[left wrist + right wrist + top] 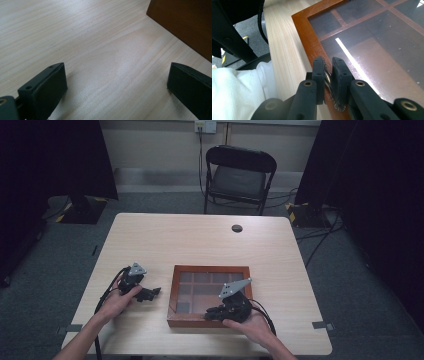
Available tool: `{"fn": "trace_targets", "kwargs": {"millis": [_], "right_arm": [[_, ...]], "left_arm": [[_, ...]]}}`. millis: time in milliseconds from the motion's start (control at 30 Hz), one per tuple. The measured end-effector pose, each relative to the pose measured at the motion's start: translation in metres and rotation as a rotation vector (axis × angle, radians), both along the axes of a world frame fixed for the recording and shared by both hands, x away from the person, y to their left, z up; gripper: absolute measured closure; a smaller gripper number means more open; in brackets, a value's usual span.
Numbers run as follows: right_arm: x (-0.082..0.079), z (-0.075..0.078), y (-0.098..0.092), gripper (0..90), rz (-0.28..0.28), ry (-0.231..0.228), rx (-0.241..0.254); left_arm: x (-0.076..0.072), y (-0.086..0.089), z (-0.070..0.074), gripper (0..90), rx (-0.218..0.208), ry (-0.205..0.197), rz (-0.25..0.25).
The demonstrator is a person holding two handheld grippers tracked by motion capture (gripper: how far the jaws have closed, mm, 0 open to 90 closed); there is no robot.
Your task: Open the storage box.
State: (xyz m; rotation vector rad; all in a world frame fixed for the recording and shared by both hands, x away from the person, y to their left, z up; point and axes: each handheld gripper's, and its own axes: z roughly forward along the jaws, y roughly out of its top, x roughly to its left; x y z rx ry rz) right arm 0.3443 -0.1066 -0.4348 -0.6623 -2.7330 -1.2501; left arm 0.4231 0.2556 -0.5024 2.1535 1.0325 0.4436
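Two grippers are at work: my right gripper pinches a small metal clasp on the near edge of the wooden box, jaws nearly closed. I judge I should lift slowly, keeping the grip square. My left gripper rests wide apart and empty on the pale table, left of the box. The glass lid looks smooth and glossy, with a red-brown frame.
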Motion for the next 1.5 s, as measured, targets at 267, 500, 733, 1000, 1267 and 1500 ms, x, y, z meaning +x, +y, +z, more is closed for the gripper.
{"fn": "trace_targets", "kwargs": {"millis": [267, 500, 733, 1000, 1267, 1500], "right_arm": [[-0.001, 0.002, 0.000, 81.5, 0.001, 0.004, -0.009], [0.000, 0.005, 0.000, 81.6, 0.006, 0.004, 0.005], [0.001, 0.011, -0.001, 81.6, 0.003, 0.008, 0.022], [0.003, 0.020, -0.001, 81.8, 0.001, 0.015, 0.042], [0.006, 0.032, -0.001, 81.8, -0.002, 0.019, 0.069], [0.009, 0.042, -0.003, 81.7, -0.009, 0.009, 0.087]], "left_arm": [[0.000, 0.000, 0.000, 1.6, 0.004, 0.001, -0.005], [0.001, 0.000, 0.000, 1.6, 0.005, 0.002, -0.006], [0.000, 0.000, 0.000, 1.5, -0.002, 0.002, -0.002], [0.001, 0.000, 0.000, 1.3, -0.001, 0.003, -0.006], [0.001, 0.000, 0.000, 1.3, -0.001, 0.005, -0.005], [0.001, 0.000, 0.000, 1.3, 0.002, 0.003, -0.005]]}}
